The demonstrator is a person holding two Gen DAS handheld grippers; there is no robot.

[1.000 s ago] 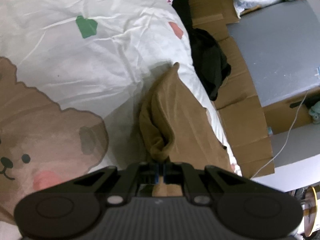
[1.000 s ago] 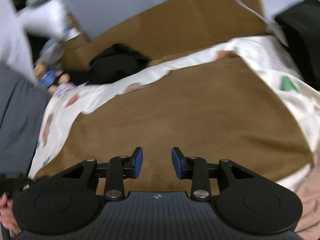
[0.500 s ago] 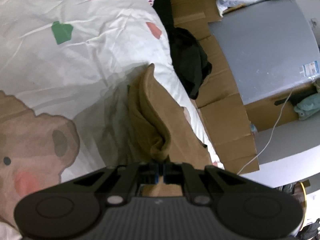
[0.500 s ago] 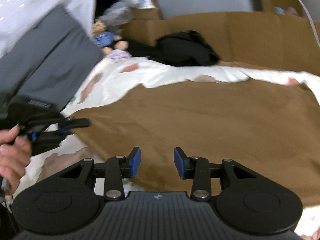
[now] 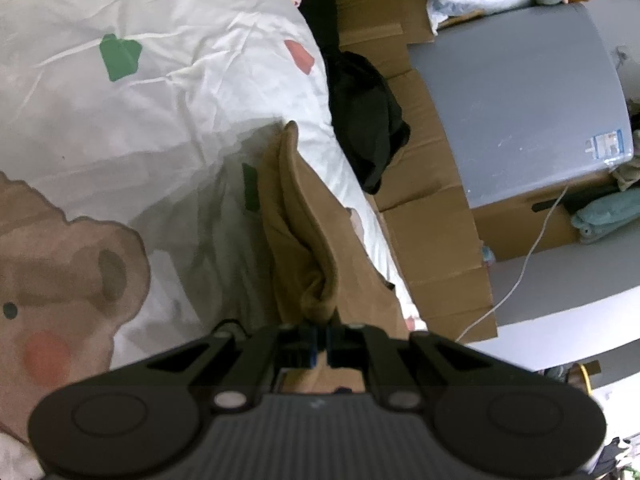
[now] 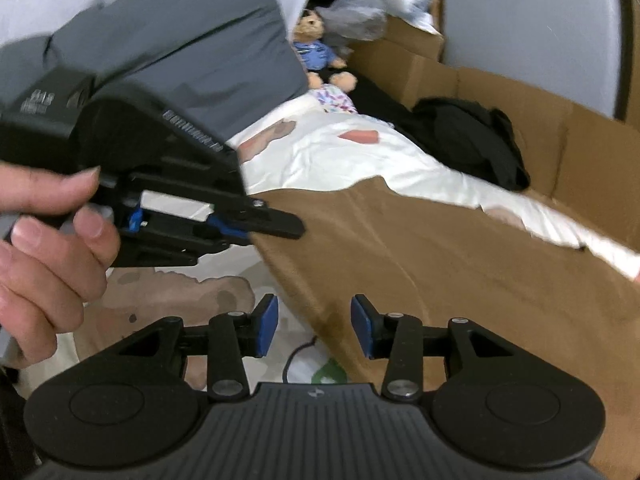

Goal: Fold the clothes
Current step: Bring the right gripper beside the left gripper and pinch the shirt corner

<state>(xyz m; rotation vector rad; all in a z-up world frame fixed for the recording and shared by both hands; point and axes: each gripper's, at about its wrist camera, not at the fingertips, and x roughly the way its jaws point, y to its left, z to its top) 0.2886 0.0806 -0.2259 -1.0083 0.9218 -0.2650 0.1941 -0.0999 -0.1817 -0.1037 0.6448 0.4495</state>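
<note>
Shift since a second ago: right gripper [image 6: 313, 330] swung across the bed toward the left gripper [image 6: 276, 224]; brown cloth now filling only the right half of its view, person's hand [image 6: 44, 236] newly in sight at the left.
Left grip: clenched tight on a gathered corner of the soft brown fleece-like garment [image 5: 308, 248], fabric bunched right at the pinched blue pads, lifted off the bedding into a standing ridge.
Right grip: jaws opening, nothing between the blue pads [image 6: 267, 326]; hovering above the garment's near left edge.
Garment position: spread over the right side of the white bear-print bed cover [image 5: 168, 112], far edge running along the bed's right edge beside the brown cardboard boxes [image 6: 560, 128].
Garment versus right gripper: edge slanting from the held corner down under the open jaws, cloth just ahead and to the right of the fingers.
Handling, judged: light, limp, no stiffness; likely to sag and drag between two holds; slightly grippy nap, unlikely to slip from pads.
Best hold, judged: second corner or the free edge below the right jaws, pinching a single layer.
Nearby: crumpled black clothing [image 6: 476, 136] on the boxes, well apart from the fold.
</note>
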